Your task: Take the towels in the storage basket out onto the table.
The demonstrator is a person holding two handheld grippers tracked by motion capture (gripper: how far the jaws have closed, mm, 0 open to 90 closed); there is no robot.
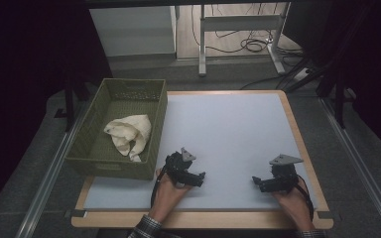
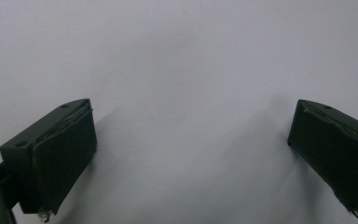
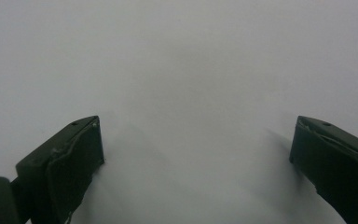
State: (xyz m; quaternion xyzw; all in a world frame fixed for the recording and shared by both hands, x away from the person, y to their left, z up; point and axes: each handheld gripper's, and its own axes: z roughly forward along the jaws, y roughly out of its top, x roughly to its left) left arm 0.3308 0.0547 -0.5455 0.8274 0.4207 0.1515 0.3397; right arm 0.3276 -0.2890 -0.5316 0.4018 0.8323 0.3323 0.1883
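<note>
Apparently done: the cream cloth [image 1: 128, 135] lies in the green basket [image 1: 155, 130], while left tool [image 1: 200, 178] and right tool [image 1: 256, 181] rest spread and empty on the table [image 1: 228, 129]

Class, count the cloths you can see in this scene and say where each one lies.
1. A cream cloth lies crumpled inside the green basket at the table's left side. Another could be hidden beneath it; the pictures cannot settle that.

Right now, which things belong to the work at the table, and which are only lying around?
For the work: cream cloth, green basket, left gripper and right gripper, both open.
Lying around: cables, metal stand behind the table.
</note>
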